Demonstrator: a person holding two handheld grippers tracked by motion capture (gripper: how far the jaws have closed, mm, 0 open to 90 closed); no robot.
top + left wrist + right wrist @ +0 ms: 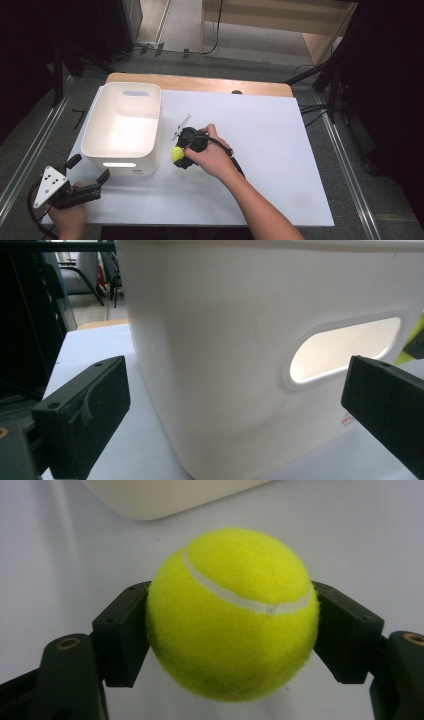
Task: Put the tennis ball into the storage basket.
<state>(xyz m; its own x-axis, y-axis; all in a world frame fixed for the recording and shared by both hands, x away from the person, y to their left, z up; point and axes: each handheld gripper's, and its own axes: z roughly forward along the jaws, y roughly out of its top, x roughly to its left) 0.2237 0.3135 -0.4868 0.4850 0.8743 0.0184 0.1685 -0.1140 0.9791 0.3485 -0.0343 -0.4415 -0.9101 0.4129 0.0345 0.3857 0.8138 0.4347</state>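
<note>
Right gripper view: jaws clamp fuzzy yellow tennis ball [232, 615] with white seam.

grippers: black [85, 175] | plate: grey (three-cornered, holed) | cables: black

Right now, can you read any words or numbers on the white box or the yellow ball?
White bin: a small red and dark label at the bottom corner of its near wall, too small and blurred to read.
Tennis ball: no words or numbers on the side that shows, just its white seam.
White tabletop: no writing that I can see.
</note>
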